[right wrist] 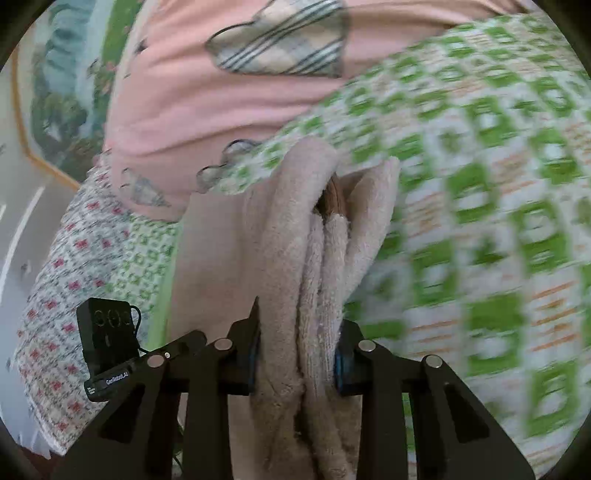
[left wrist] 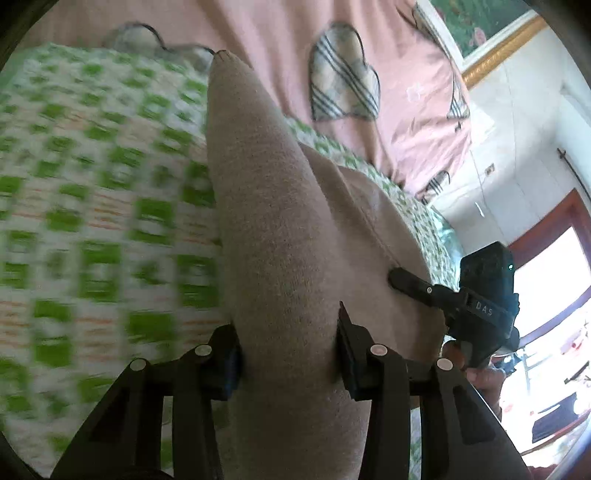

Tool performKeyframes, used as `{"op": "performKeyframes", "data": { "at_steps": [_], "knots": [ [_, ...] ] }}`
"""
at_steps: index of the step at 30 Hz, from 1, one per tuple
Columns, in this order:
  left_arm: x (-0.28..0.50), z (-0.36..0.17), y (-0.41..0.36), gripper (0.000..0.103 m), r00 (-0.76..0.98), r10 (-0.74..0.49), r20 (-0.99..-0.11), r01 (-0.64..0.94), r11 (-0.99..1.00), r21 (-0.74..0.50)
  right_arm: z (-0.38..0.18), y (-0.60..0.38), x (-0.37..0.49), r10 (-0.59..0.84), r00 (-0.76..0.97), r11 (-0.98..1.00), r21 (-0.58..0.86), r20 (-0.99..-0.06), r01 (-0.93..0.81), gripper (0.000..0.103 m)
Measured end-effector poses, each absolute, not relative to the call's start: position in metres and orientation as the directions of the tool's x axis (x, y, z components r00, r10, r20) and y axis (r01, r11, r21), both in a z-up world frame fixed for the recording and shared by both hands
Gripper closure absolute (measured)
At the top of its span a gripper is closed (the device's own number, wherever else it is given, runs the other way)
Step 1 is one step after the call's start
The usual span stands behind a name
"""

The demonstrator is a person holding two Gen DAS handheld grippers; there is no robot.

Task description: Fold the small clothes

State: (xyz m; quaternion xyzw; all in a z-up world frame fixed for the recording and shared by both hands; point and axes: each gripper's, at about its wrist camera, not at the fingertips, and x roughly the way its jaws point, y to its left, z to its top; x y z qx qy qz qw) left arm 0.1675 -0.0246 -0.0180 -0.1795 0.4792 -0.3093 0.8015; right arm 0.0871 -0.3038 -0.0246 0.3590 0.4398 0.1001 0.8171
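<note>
A beige fleecy garment (left wrist: 258, 184) lies on a bed with a green-and-white checked cover (left wrist: 92, 221). My left gripper (left wrist: 288, 354) is shut on a thick fold of it, and the cloth fills the gap between the pads and runs away from them in a long ridge. In the right wrist view, my right gripper (right wrist: 295, 354) is shut on several bunched layers of the same garment (right wrist: 288, 229). The other gripper (left wrist: 480, 306) shows at the right of the left wrist view, one fingertip on the cloth's edge. Both views are blurred.
A pink quilt with plaid heart patches (left wrist: 280, 48) lies beyond the checked cover (right wrist: 480, 221). A gold-framed picture (left wrist: 491, 22) hangs on the wall behind. A bright doorway or window (left wrist: 554, 295) is at the right. A floral sheet (right wrist: 66, 277) hangs at the bed's side.
</note>
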Motion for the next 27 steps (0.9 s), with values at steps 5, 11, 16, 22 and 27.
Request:
{"op": "performKeyframes", "data": {
  "at_steps": [5,11,16,22,27],
  "knots": [
    [0.168,-0.010,0.038,0.060,0.387,-0.614,-0.688,0.272,0.789,-0.551,-0.038,-0.249,0.113,0.564,0.549,0.692,0.716,-0.617,0.092,0.072],
    [0.174,-0.040,0.073,0.053,0.385,-0.541,-0.747,0.220,0.840,-0.495,-0.072,-0.212,0.130,0.550,0.483,0.727,0.675,-0.681,0.125,0.071],
    [0.159,-0.037,0.081,0.045,0.435,-0.527,-0.730,0.234,0.849,-0.474,-0.072,-0.213,0.127,0.498,0.456,0.779,0.612,-0.737,0.139,0.055],
    [0.100,-0.012,0.091,0.041,0.517,-0.435,-0.737,0.273,0.900,-0.339,-0.038,-0.222,0.116,0.371,0.526,0.853,0.504,-0.765,0.132,0.052],
    [0.042,-0.013,0.086,0.041,0.534,-0.370,-0.760,0.325,0.920,-0.219,-0.025,-0.207,0.132,0.348,0.535,0.885,0.458,-0.770,0.083,0.053]
  ]
}}
